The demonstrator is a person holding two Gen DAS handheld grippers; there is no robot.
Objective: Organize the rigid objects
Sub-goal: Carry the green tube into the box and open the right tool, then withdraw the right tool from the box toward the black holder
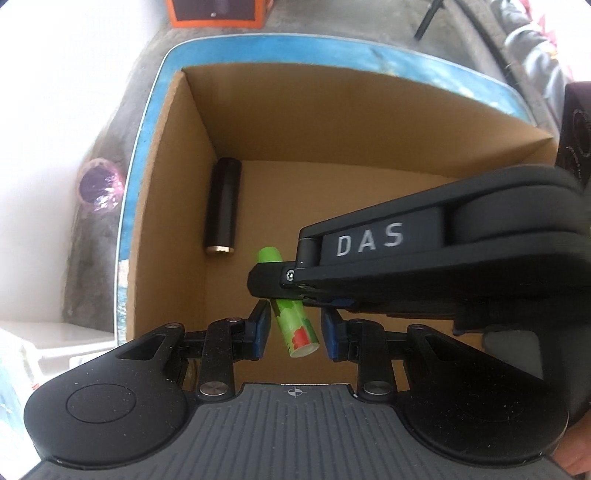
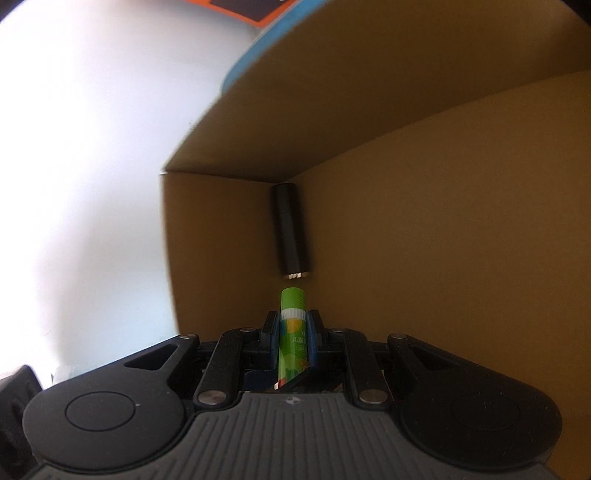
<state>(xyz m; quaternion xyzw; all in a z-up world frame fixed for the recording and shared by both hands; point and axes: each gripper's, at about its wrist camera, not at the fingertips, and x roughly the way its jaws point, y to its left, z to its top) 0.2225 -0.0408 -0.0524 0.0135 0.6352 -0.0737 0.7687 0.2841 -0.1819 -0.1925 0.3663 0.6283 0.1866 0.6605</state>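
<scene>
I had the green tube point(image 2: 293, 334) clenched between the blue pads of my right gripper point(image 2: 293, 332), its green cap pointing away from me and its printed body running back between the fingers. Seen from the left wrist camera, the same tube point(image 1: 293, 326) hung tilted above the floor of the cardboard box point(image 1: 177, 184), white end nearest the lens, while the right gripper point(image 1: 280, 284) reached in from the right across the view. My left gripper point(image 1: 293, 332) sat just behind it with its jaws parted and nothing pressed between them; the tube's lower end showed in the gap, touching neither pad.

Farther in, a black cylinder point(image 1: 223, 206) with a gold end lay on the box floor along the left wall, reaching toward the far corner. From the right wrist it point(image 2: 291, 232) lay straight ahead of the tube's cap, apart from it.

Beyond the box's blue-edged rim, an orange box point(image 1: 218, 13) stood at the far side.
</scene>
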